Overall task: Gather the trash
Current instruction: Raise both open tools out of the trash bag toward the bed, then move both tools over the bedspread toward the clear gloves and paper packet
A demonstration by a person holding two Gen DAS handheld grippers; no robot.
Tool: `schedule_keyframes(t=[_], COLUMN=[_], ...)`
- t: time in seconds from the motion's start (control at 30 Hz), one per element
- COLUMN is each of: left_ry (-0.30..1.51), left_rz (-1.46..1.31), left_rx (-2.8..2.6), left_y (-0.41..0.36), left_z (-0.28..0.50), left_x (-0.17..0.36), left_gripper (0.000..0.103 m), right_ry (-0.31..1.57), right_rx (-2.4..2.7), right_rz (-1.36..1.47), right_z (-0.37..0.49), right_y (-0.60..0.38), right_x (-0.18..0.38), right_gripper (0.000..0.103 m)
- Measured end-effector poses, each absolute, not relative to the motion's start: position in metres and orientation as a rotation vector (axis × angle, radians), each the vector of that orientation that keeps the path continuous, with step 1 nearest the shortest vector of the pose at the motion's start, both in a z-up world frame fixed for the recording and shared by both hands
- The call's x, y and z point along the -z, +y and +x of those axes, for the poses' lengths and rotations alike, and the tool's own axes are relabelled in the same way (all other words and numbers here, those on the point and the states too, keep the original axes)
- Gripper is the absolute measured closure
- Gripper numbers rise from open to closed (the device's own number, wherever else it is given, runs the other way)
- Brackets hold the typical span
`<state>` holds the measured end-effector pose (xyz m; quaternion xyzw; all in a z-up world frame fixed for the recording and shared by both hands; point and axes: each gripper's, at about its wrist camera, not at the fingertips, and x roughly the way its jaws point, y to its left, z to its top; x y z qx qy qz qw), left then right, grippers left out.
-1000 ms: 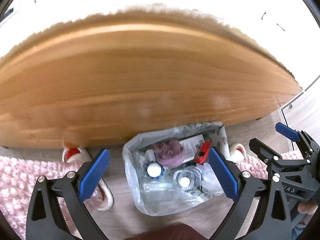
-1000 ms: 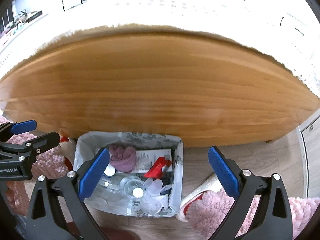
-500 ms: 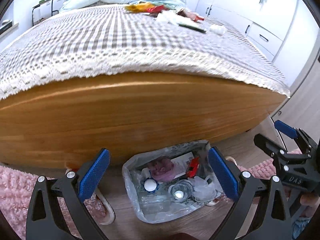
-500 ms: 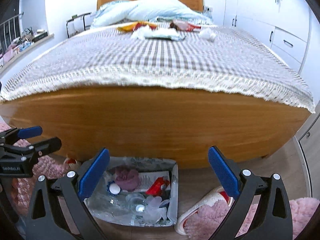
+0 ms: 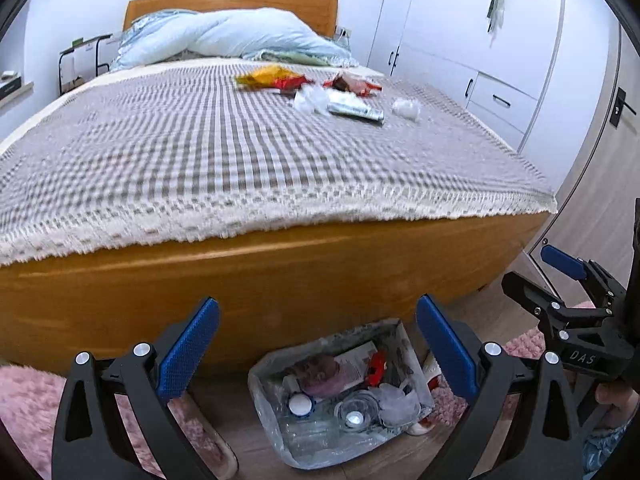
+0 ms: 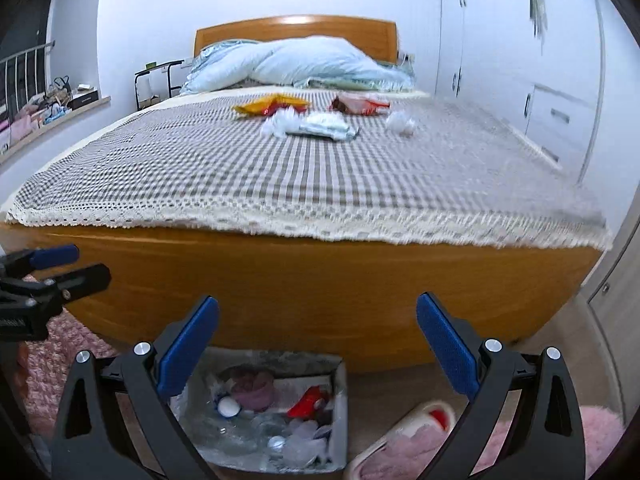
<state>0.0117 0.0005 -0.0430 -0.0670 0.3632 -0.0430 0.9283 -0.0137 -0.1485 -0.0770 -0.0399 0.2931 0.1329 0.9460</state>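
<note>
Left gripper: the left gripper (image 5: 318,344) hangs low at the foot of the bed, jaws spread wide, nothing between them.
Right gripper: the right gripper (image 6: 318,344) sits level beside it, jaws just as wide apart and empty too.
Directly below: the lined trash bin (image 6: 338,408) stands on the floor against the footboard (image 6: 320,280), under both grippers.
Bin contents: already loaded: clear bottles with white caps (image 5: 300,404), a crumpled purple wad (image 6: 252,388), a red wrapper (image 6: 306,398), a printed paper, crinkled clear plastic.
Way ahead: the trash is up on the checked bedspread (image 5: 200,152), well apart from both grippers, toward the pillow end.
The pile: yellow-red snack bag (image 6: 272,105), red wrapper by the pillows (image 6: 360,105), white crumpled plastic (image 6: 282,122), a flat silvery packet (image 6: 328,126) lying crosswise left to right, and a lone white wad (image 6: 402,122) off to the right.
Who's nearer: judging by the views, the pile sits right of centre for the left gripper and about dead ahead for the right, so the right looks better placed.
Next call: a long reach forward and up over the footboard.
</note>
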Motion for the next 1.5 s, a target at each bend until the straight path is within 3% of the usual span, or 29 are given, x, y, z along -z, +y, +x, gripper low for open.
schedule_keyframes(t=[0.73,1.5], left_ry=[0.394,0.323], left_rz=[-0.068,-0.061], left_rx=[0.104,0.113], left_y=[-0.001,0.006], left_z=[0.012,0.068], left_x=[-0.041,-0.058], left_gripper=[0.007,0.007], right_ry=[0.350,0.256], right_rx=[-0.250,-0.087], right_rz=[-0.021,0.009], right_z=[0.004,0.061], right_y=[-0.156,-0.170], right_x=[0.009,-0.003], right_gripper=[0.008,0.008])
